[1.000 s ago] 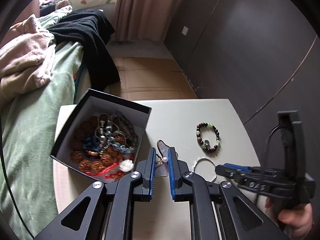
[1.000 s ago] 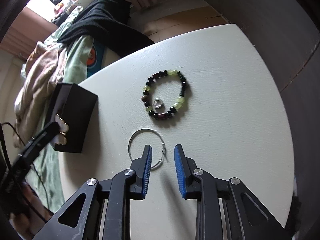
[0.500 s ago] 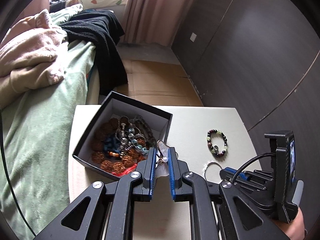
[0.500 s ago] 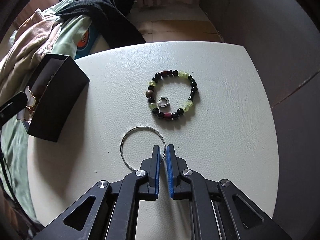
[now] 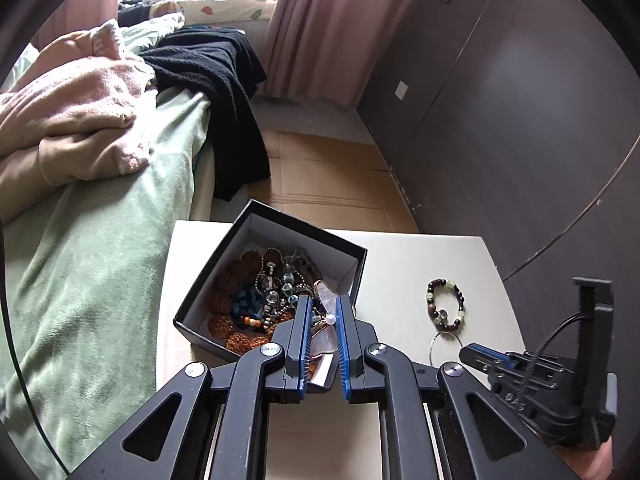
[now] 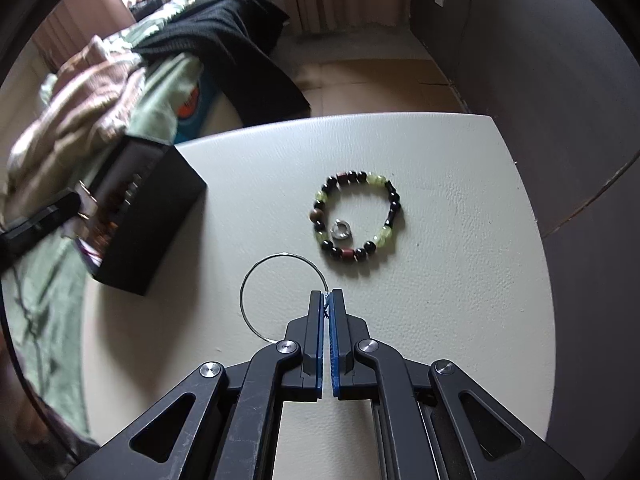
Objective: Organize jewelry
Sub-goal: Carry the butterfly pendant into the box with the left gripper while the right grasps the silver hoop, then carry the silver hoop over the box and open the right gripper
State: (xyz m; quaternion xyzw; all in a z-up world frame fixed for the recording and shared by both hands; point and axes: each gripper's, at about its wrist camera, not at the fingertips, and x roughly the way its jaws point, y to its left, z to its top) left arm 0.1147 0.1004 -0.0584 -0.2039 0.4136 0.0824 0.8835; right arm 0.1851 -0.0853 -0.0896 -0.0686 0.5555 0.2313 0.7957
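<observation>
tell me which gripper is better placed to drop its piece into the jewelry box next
Left. The left gripper holds a pearl earring right over the black box's near edge. The right gripper pinches the wire hoop farther from it.

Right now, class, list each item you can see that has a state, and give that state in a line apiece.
Black box: lid off, upright on the table, filled with beaded jewelry.
Left tool: closed on a shell-and-pearl earring, held over the box.
Right tool: closed on the thin wire hoop.
Beaded bracelet: flat on the table, untouched.
Small silver ring: lying inside the bracelet.
</observation>
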